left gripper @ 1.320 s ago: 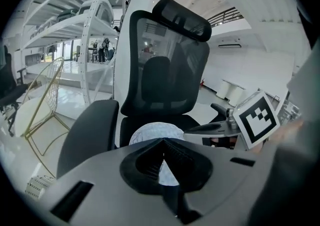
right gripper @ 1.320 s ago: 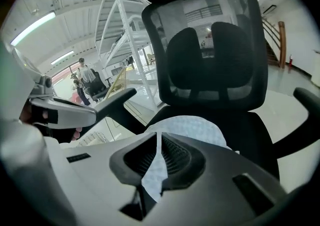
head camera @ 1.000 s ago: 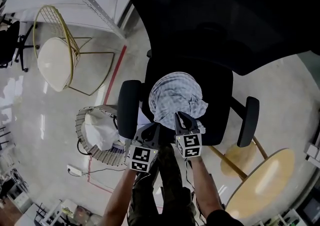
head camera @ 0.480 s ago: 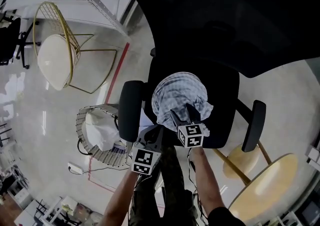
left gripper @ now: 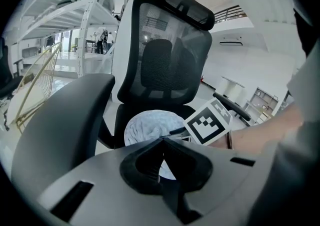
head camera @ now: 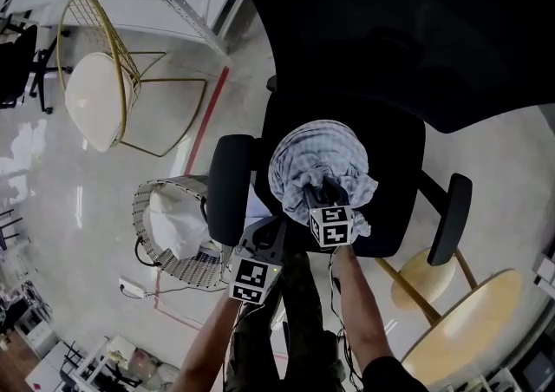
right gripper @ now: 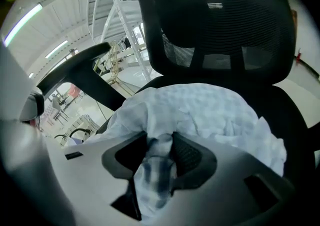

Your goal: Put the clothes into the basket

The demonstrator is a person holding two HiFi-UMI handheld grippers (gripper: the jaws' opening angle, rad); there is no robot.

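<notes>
- right gripper (head camera: 322,194) has just been closing; it pinches a fold of the cloth (head camera: 323,149).
- cloth heaped on the chair (head camera: 401,175) seat, basket (head camera: 141,238) beside it.
- left gripper (head camera: 271,231) closed, empty.

Head view: taken from overhead, faced steeply down; office chair (head camera: 390,199) framed at centre, basket (head camera: 169,267) at 8 o'clock. Left gripper view: set low beside armrest (left gripper: 60,135), faced toward backrest (left gripper: 170,55), cloth (left gripper: 145,125) seen mid-distance. Right gripper view: held close against same cloth. Office chair and cloth shared by all three.
</notes>
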